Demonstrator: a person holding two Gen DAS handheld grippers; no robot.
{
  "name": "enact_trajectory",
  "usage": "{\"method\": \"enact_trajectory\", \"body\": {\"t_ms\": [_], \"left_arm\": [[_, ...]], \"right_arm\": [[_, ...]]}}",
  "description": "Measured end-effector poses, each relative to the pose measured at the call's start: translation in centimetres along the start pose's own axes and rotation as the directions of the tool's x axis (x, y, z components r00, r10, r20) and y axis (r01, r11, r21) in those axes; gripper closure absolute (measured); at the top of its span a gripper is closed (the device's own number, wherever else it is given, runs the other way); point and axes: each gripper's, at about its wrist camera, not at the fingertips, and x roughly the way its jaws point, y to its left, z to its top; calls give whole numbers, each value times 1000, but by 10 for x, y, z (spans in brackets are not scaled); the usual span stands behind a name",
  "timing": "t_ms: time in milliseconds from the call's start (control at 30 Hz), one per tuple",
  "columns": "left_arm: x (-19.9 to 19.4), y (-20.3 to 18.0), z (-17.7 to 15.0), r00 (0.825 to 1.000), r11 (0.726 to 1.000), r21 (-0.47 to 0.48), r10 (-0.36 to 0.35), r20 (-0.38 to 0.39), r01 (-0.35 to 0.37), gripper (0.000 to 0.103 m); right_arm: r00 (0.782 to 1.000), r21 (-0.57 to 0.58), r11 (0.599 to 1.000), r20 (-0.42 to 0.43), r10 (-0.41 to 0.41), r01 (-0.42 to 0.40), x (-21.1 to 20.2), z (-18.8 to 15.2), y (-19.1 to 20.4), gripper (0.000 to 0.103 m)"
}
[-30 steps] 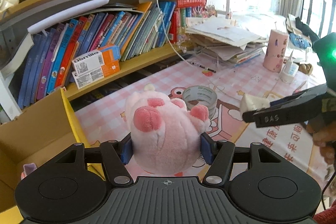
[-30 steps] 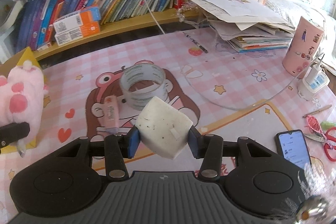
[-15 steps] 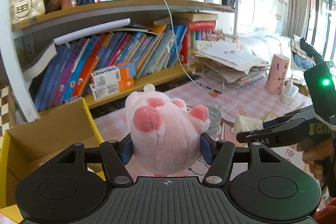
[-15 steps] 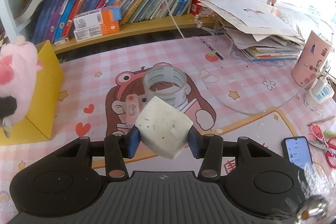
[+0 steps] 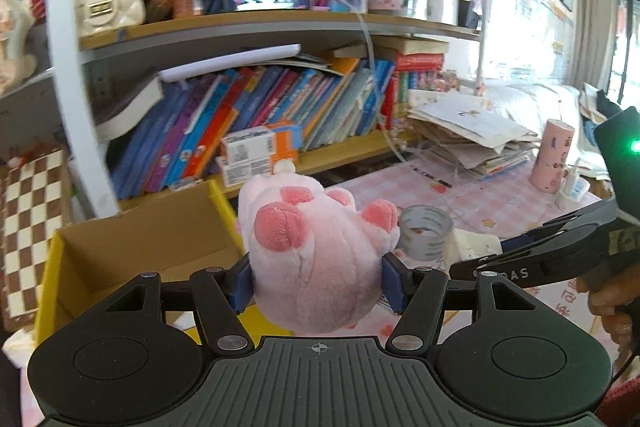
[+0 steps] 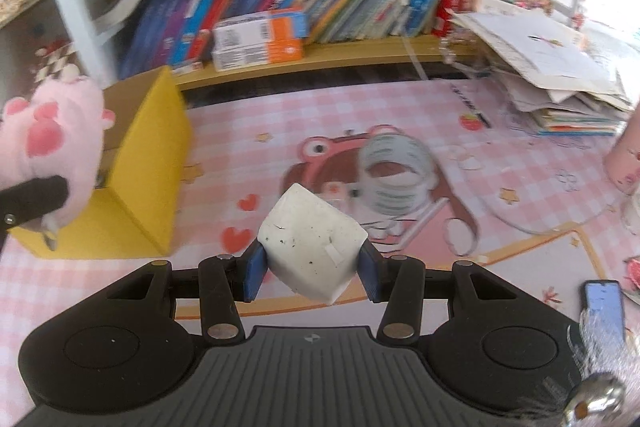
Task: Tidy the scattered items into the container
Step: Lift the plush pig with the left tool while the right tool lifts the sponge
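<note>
Bookshelf point(image 5: 256, 115) packed with leaning books runs along the back, pink checked mat point(image 6: 248, 115) covers the desk below it. Yellow cardboard box point(image 5: 132, 251) sits open at the left end of the mat, its wall just beside the plush. Paper stack point(image 6: 552, 75) piled at the right, pink cup point(image 5: 552, 157) near it. Left gripper point(image 5: 318, 279) is clamped on a pink paw plush point(image 5: 316, 247), blue pads pressed into both sides, held in the air at the box's right edge, not inside it. Right gripper point(image 6: 312, 269) is closed tight on a white block point(image 6: 312, 247), speckled, tilted corner-up, above the mat and right of the box. Tape roll point(image 6: 394, 179) lies flat on the mat's frog print, apart from both grippers. Phone point(image 6: 604, 307) at bottom right edge.
</note>
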Motion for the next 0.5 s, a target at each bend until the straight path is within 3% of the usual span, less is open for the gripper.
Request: {"method": "enact_trajectory", "body": {"t_ms": [200,500], "left_arm": [[-14,21,-11,998,997,-54,59,-15,-59,41],[-23,45,-19,992,985,-118,127,-16,-128,41]], "right_arm": [[996,-42,996,-17,84,-84,-2,4,27,58],[990,-107,984,-21,141,-143,-4,12,55,58]]}}
